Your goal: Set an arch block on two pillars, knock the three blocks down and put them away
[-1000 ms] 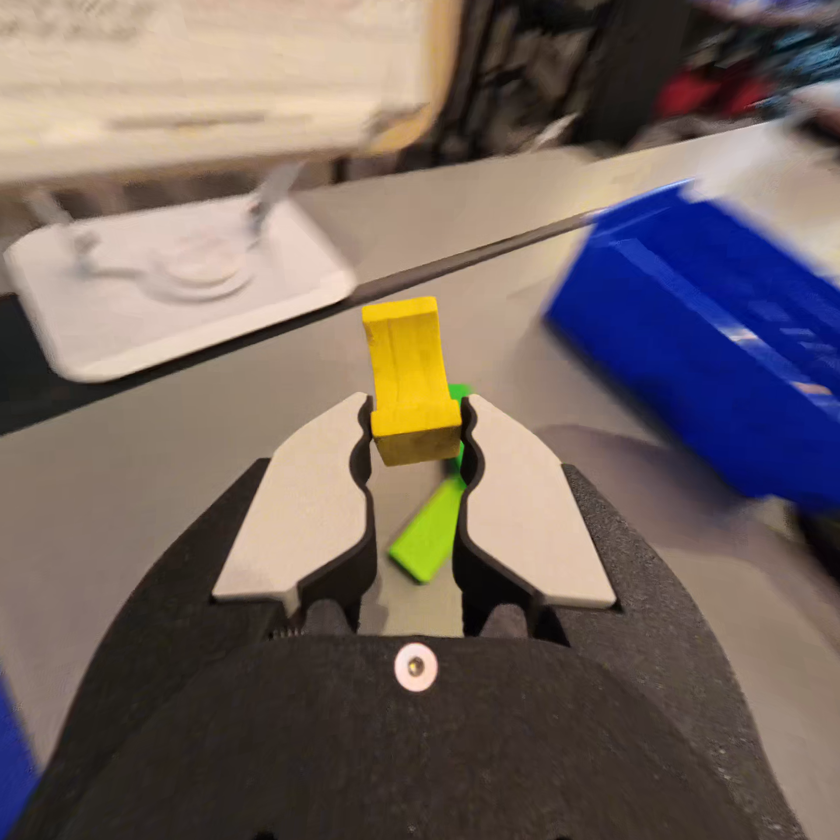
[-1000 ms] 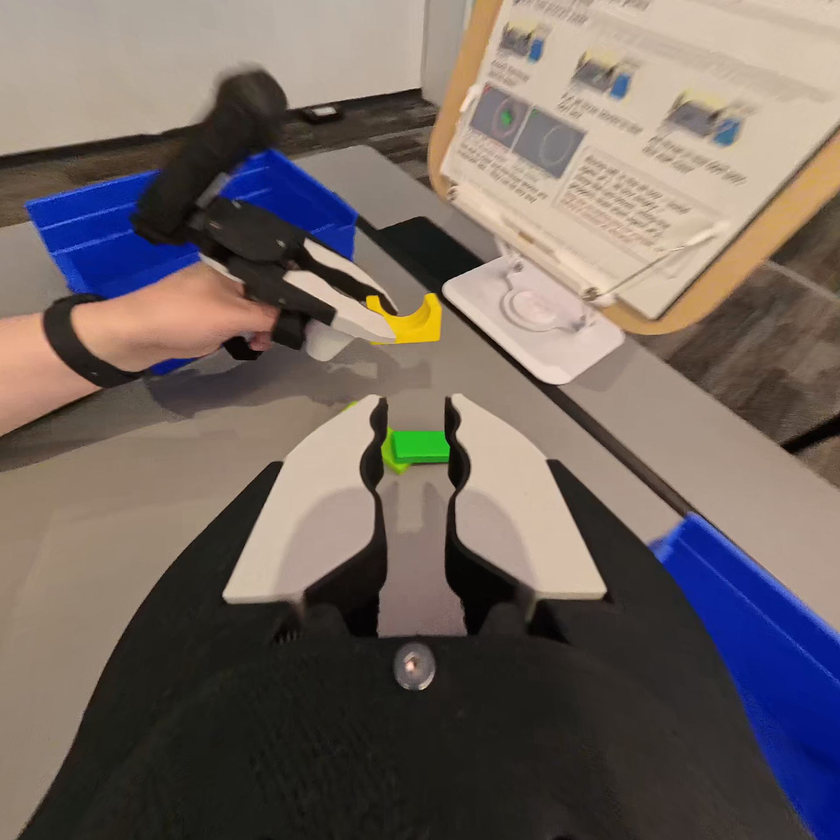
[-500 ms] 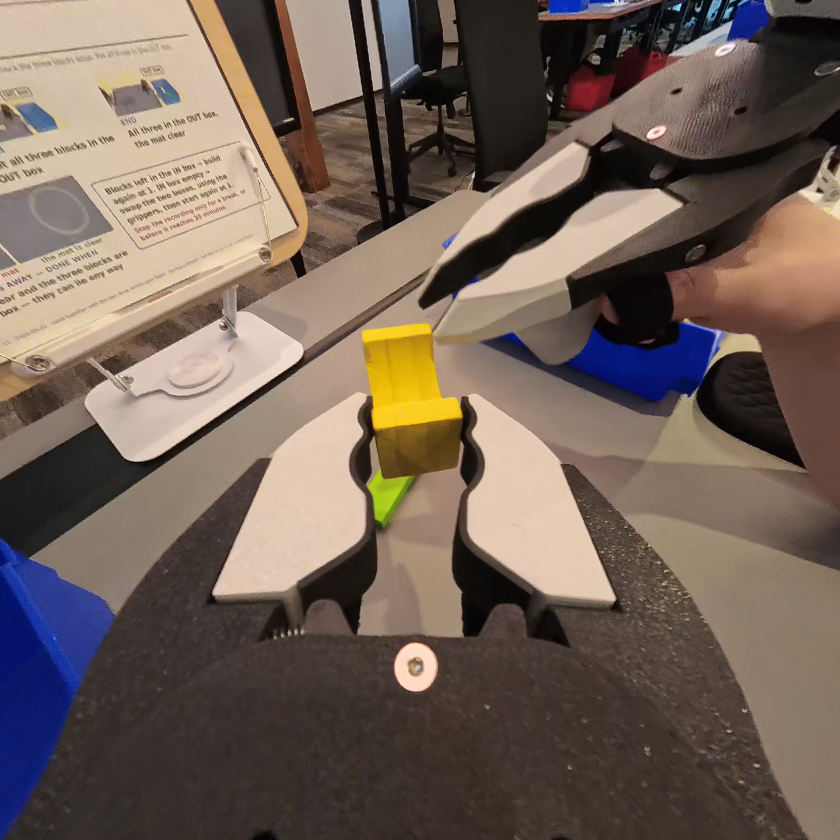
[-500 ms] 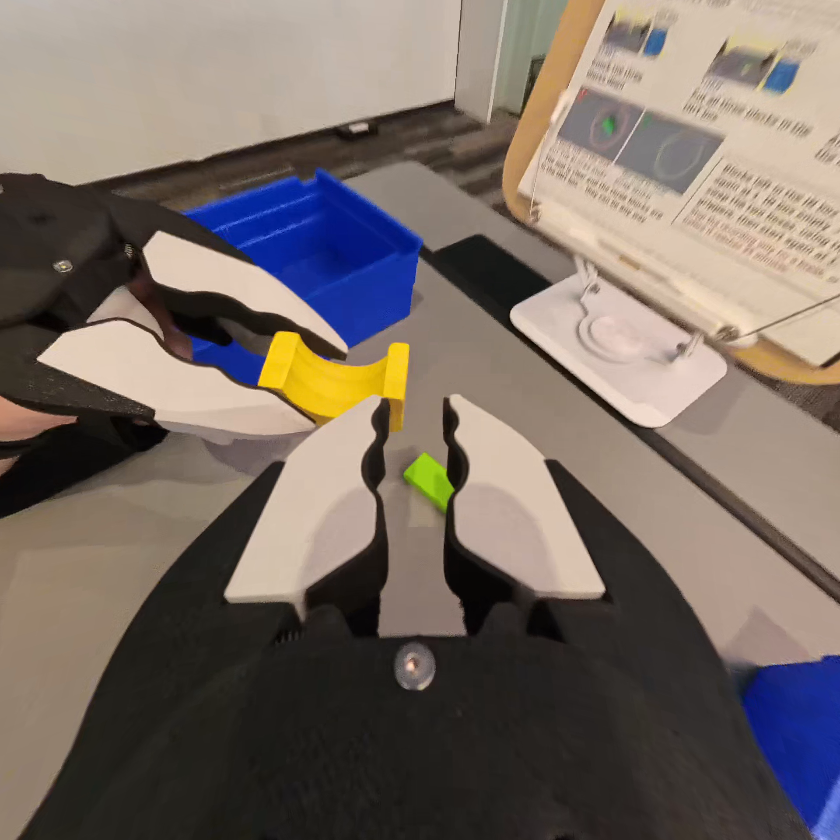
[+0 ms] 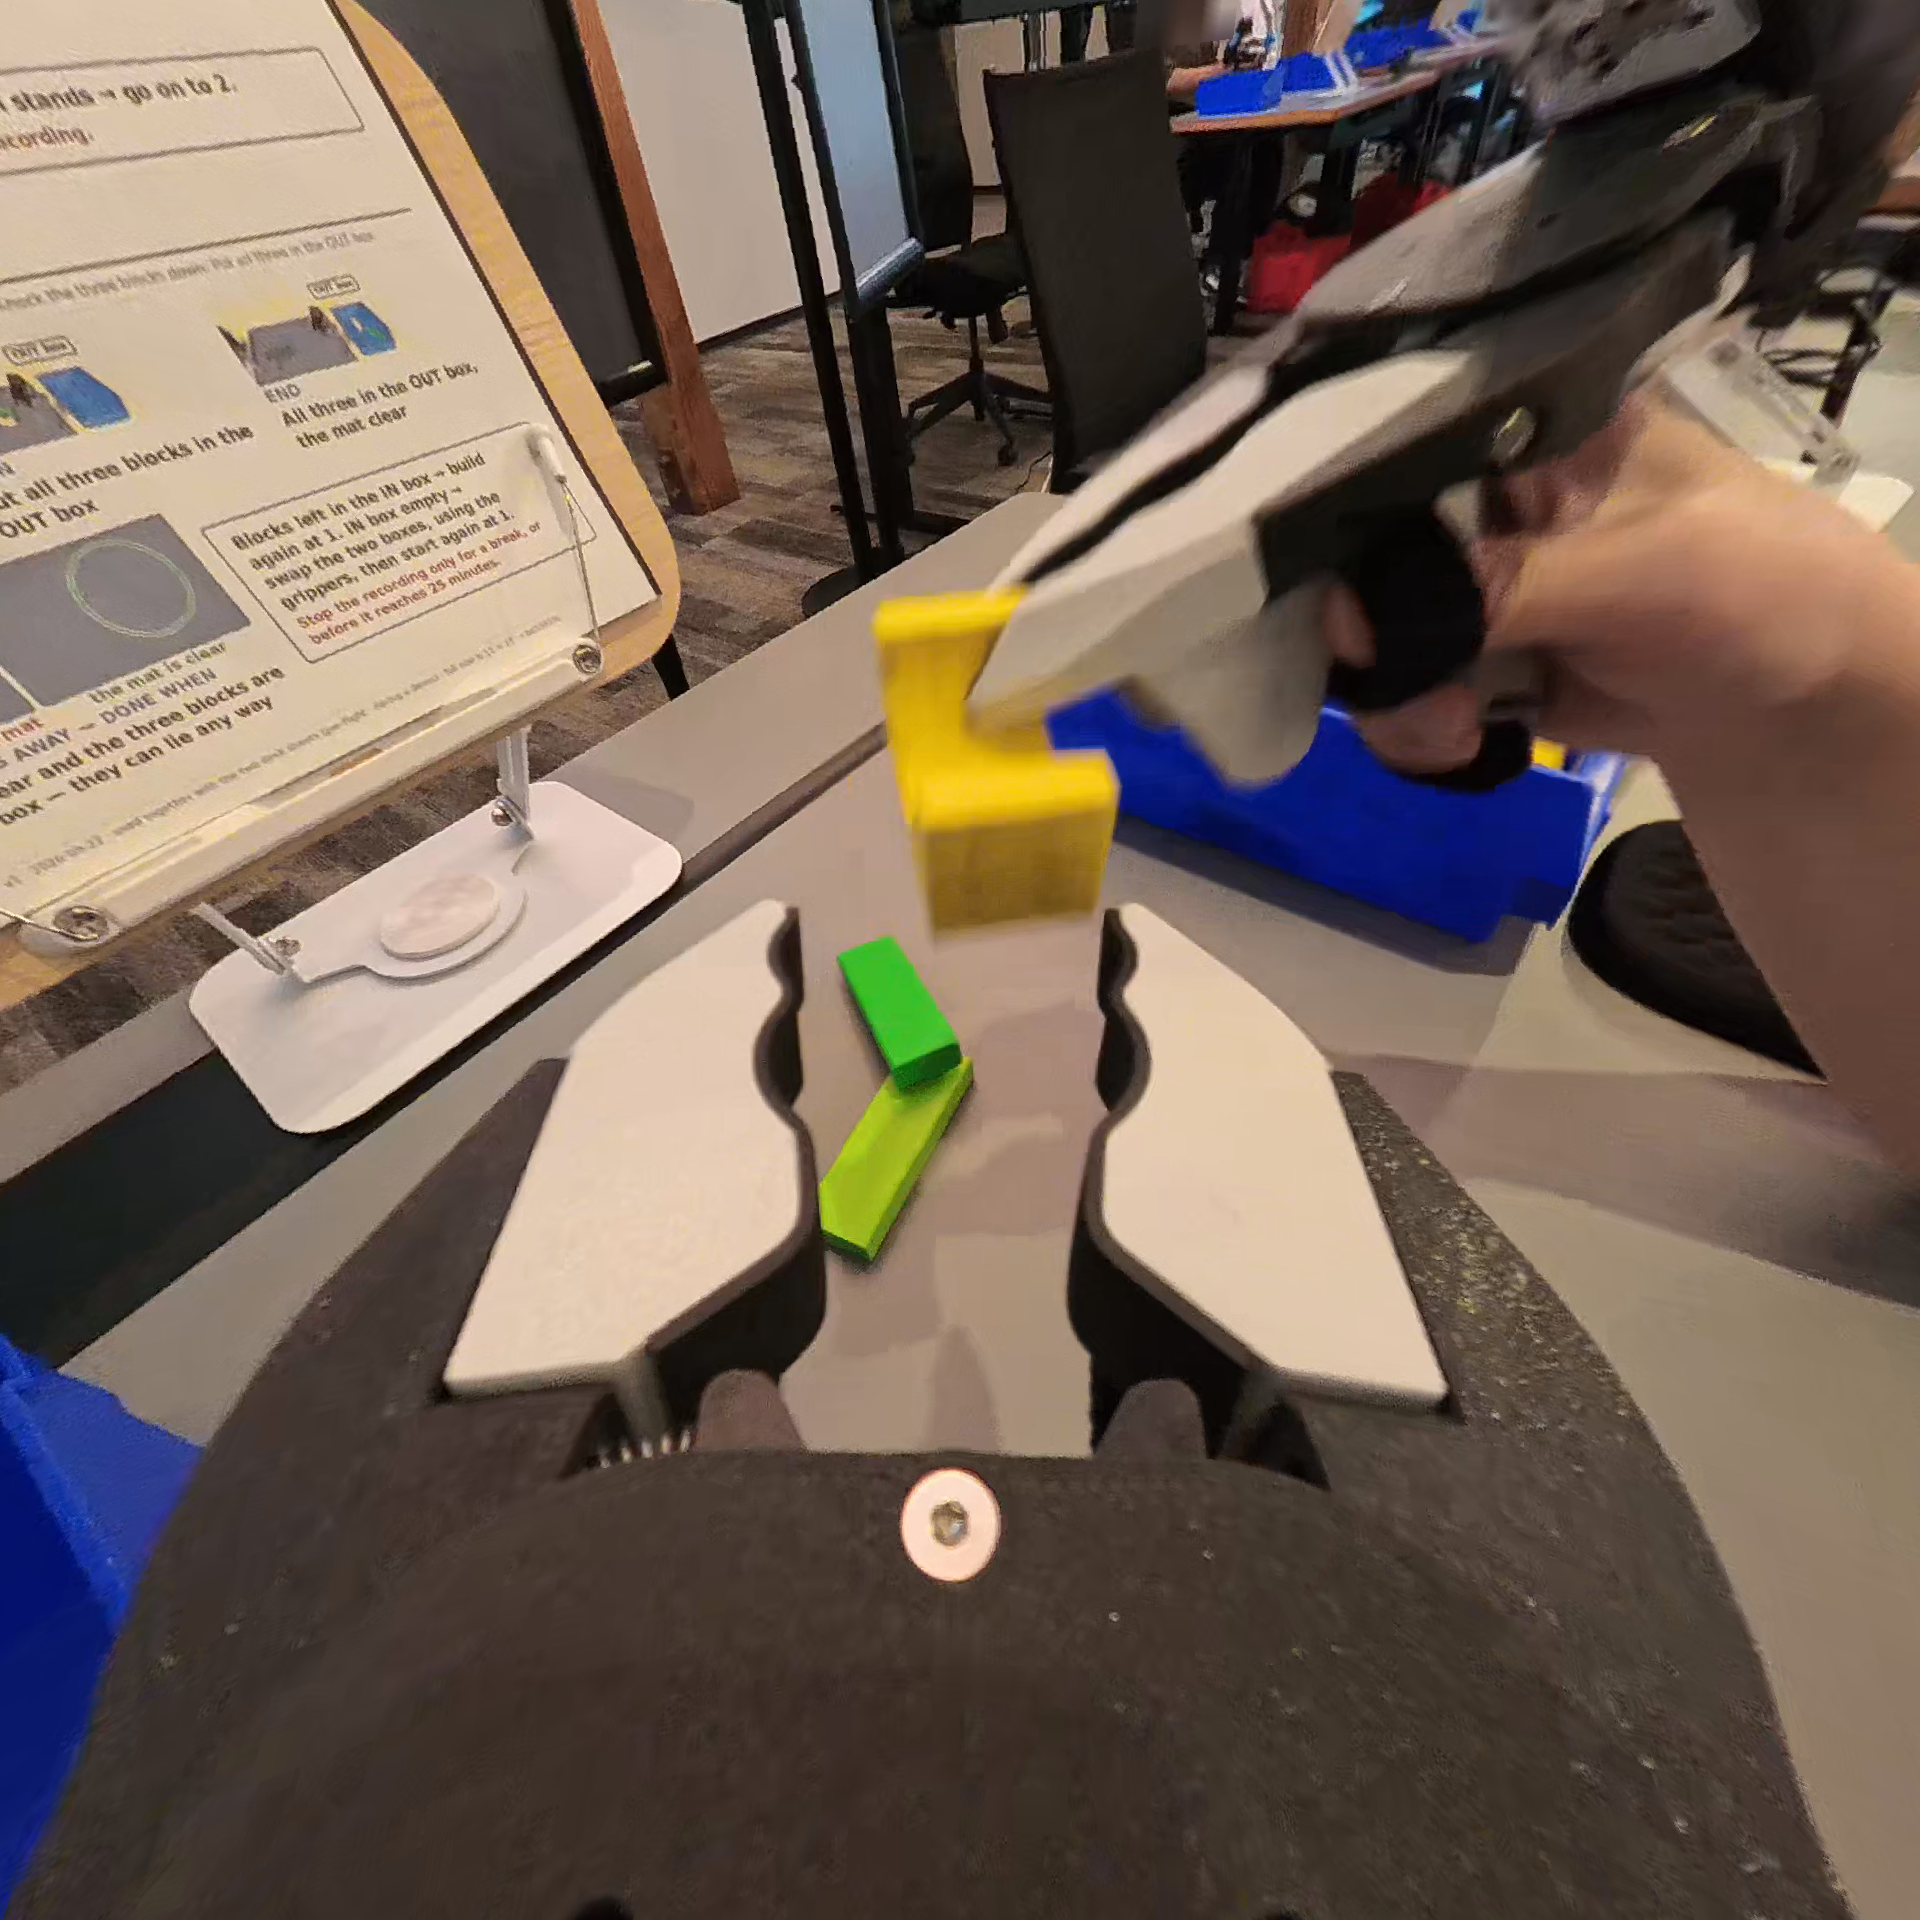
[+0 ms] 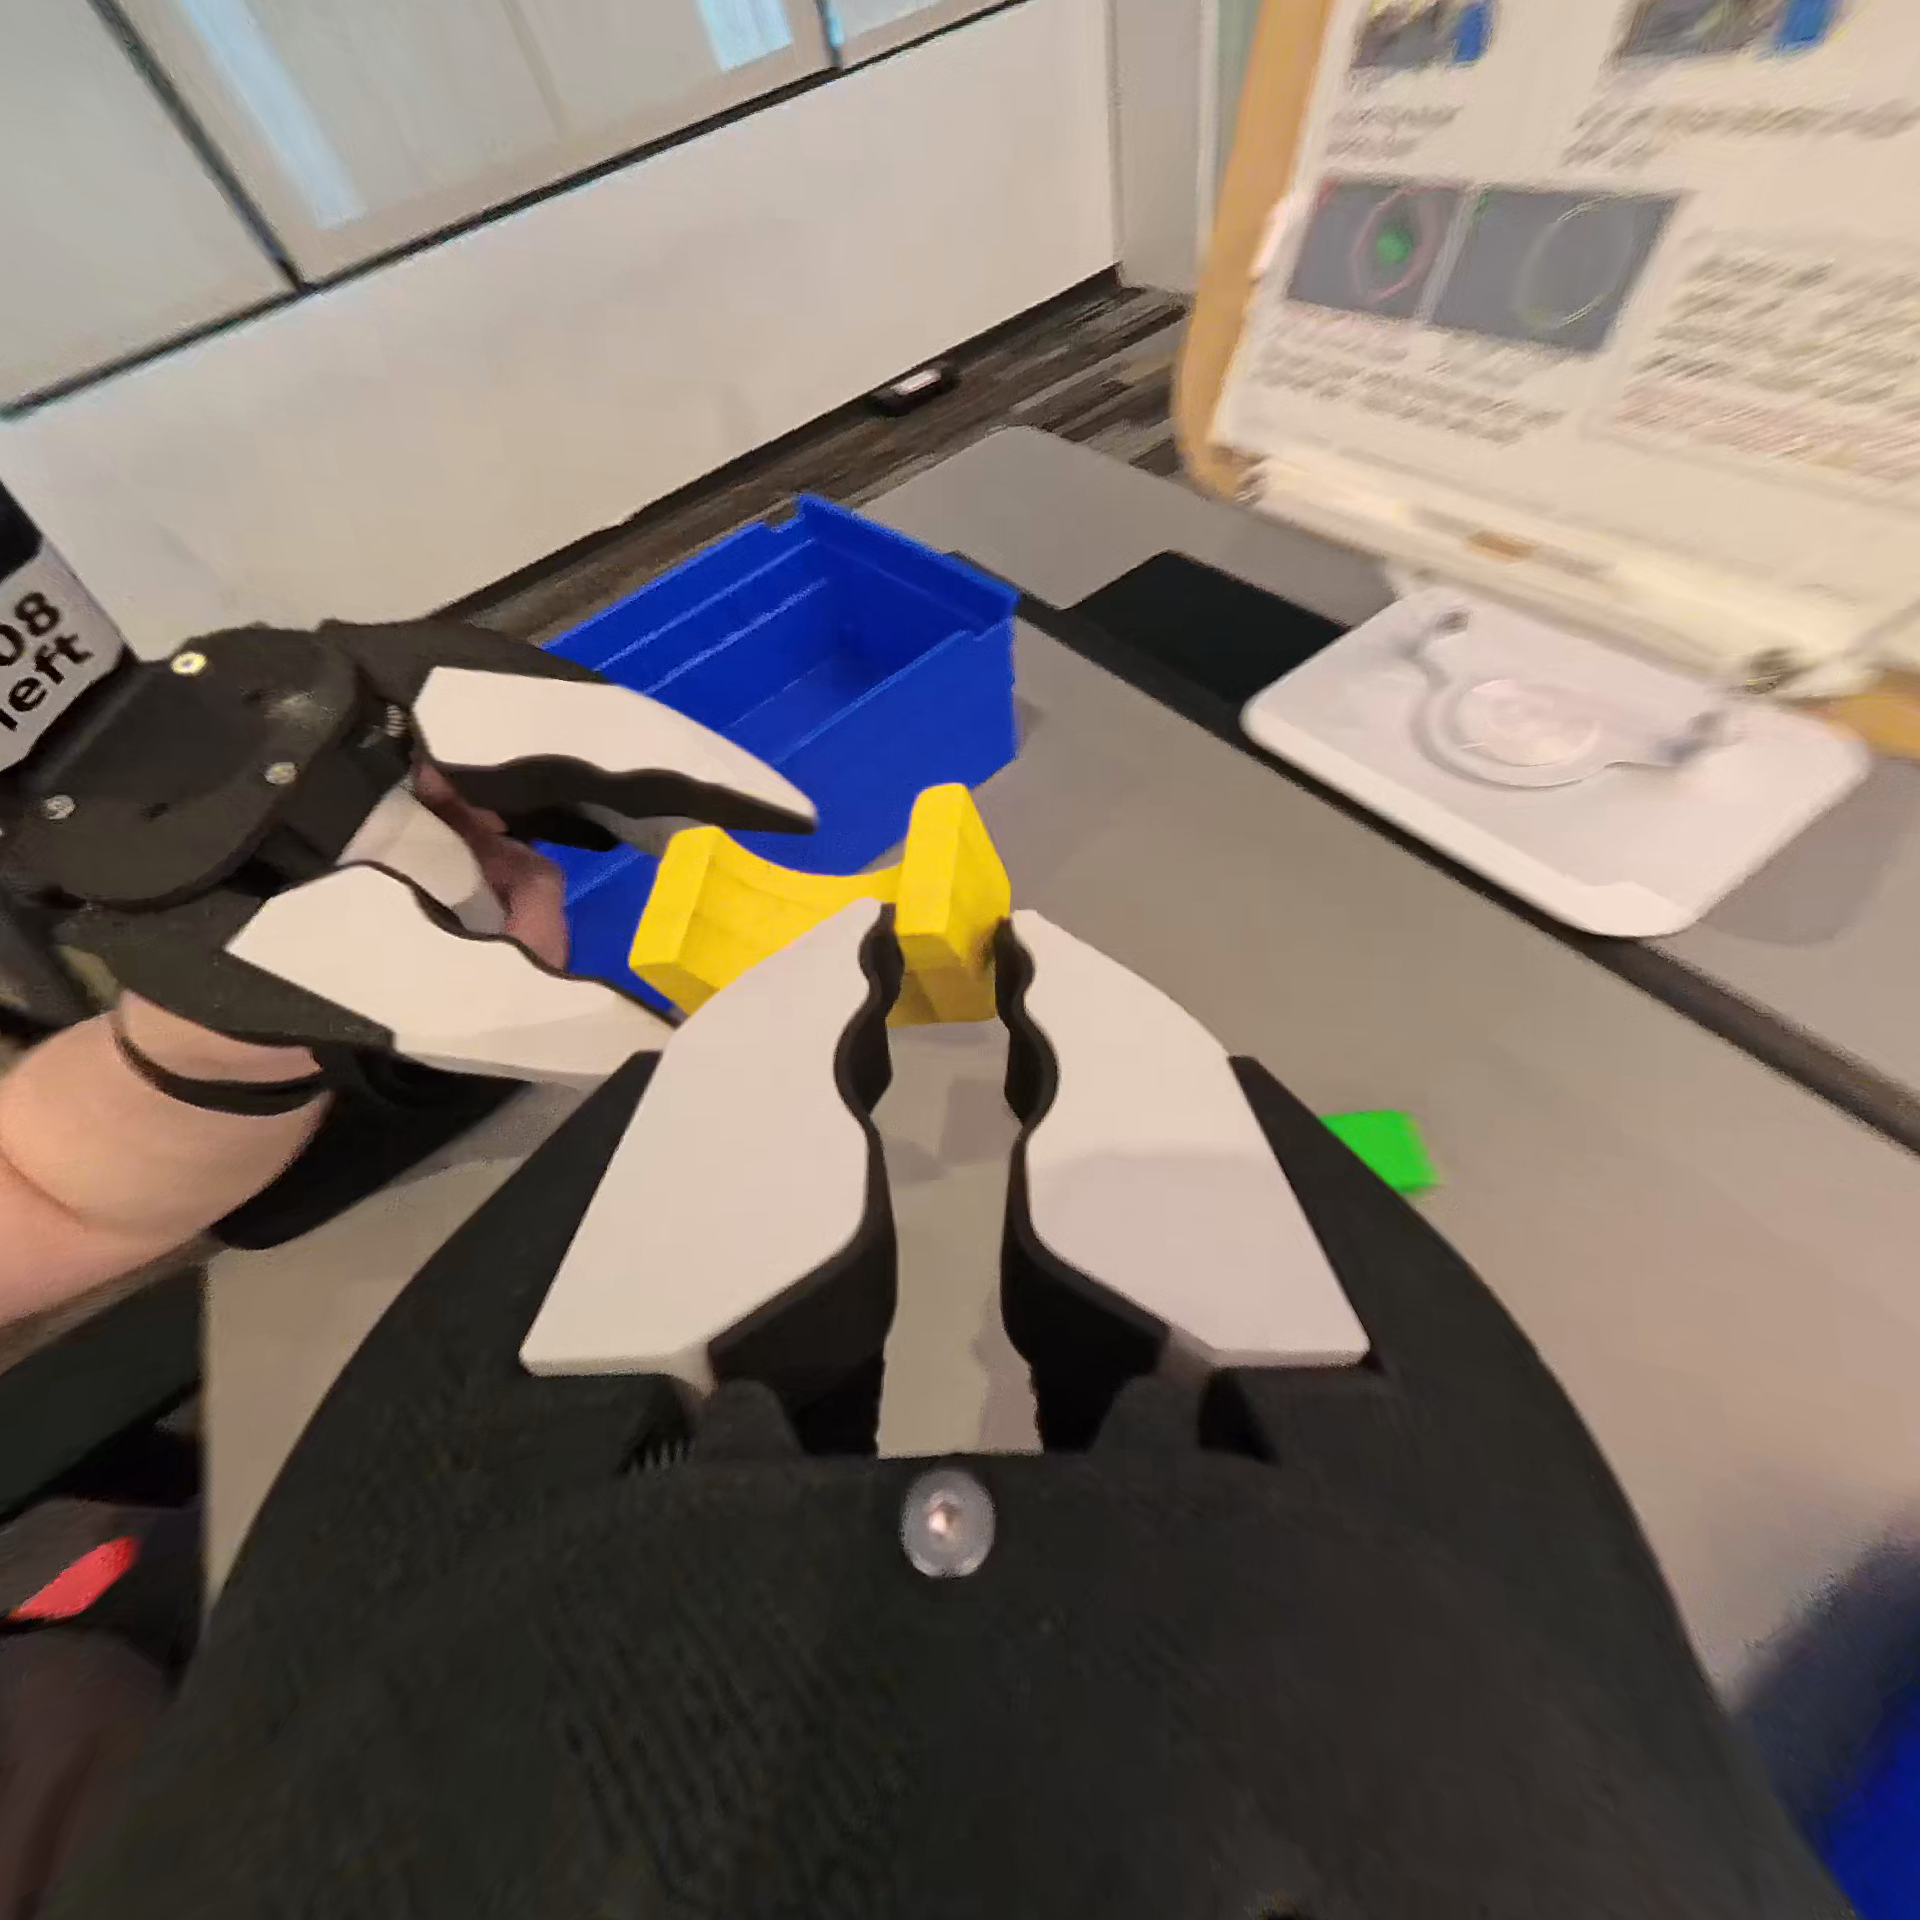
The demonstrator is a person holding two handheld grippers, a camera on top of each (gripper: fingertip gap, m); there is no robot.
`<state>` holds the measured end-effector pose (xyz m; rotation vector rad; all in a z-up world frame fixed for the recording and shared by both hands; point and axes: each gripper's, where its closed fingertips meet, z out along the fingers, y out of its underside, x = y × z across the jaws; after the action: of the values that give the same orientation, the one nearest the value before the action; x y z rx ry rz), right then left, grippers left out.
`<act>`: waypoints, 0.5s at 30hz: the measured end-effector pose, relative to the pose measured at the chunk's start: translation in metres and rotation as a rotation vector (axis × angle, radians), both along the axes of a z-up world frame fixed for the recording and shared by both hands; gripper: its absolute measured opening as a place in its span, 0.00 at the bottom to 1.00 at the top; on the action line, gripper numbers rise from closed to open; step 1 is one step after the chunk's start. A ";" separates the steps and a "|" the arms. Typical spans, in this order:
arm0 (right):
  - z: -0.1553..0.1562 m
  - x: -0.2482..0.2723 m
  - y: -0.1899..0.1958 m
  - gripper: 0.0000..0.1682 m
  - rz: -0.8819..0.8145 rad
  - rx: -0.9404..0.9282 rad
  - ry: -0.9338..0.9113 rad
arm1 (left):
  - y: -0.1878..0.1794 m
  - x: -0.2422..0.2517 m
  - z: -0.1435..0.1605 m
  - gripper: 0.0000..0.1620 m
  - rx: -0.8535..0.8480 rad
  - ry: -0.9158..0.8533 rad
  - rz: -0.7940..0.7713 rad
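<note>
Hand-held gripper on the left [image 5: 948,1029] has its two grey fingers spread wide, with nothing between them; in the right wrist view it [image 6: 717,914] shows at the left, held by a person's hand [image 6: 94,1164]. The right hand-held gripper [image 6: 943,940] has its fingers pressed on one leg of the yellow arch block [image 6: 821,914], pinching it above the counter [image 6: 1558,1299]. In the left wrist view this right hand-held gripper [image 5: 1008,665] comes in from the upper right, a bit blurred, and the yellow arch block [image 5: 987,790] hangs from its tips in the air, just beyond the spread left fingers [image 5: 665,1143].

On the grey counter [image 5: 1662,1403], a blue bin [image 6: 831,675] stands open behind the arch block, near the left hand-held gripper. Another blue bin [image 5: 1351,821] lies at the right side, behind the arch. An instruction board [image 5: 260,416] on a white stand [image 5: 416,987] is at the far edge.

Below the arch, two green pillar blocks lie flat on the counter: the dark green block [image 5: 899,1013] and the light green block [image 5: 894,1164], touching at one end and making an angle. In the right wrist view only a small part of a green block [image 6: 1382,1148] is seen beside the right finger.
</note>
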<state>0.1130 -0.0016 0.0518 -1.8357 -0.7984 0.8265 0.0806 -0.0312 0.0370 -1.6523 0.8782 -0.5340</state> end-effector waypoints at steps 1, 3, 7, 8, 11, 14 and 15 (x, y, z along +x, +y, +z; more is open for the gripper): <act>0.009 0.022 0.007 0.11 -0.068 0.049 -0.028 | 0.000 0.000 0.000 0.33 -0.012 -0.003 -0.006; 0.027 0.088 0.027 0.11 -0.294 0.179 -0.119 | -0.002 0.002 -0.002 0.32 -0.038 0.000 -0.033; 0.007 0.235 0.051 0.11 -0.691 0.096 -0.210 | -0.003 0.002 -0.014 0.30 -0.080 0.053 -0.058; -0.015 0.264 0.057 0.11 -0.765 0.017 -0.229 | -0.003 0.002 -0.019 0.30 -0.093 0.074 -0.060; -0.089 0.322 0.070 0.11 -0.905 -0.198 -0.363 | 0.004 0.003 -0.035 0.30 -0.114 0.123 -0.040; -0.130 0.342 0.079 0.11 -0.970 -0.274 -0.401 | 0.016 0.000 -0.061 0.36 -0.121 0.216 -0.003; -0.138 0.345 0.081 0.11 -0.982 -0.292 -0.401 | 0.019 -0.001 -0.073 0.37 -0.130 0.257 -0.001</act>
<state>0.4577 0.0790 -0.0863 -2.3357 0.0748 -0.0734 0.0800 -0.0122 -0.0358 -1.8677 1.0493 -0.3909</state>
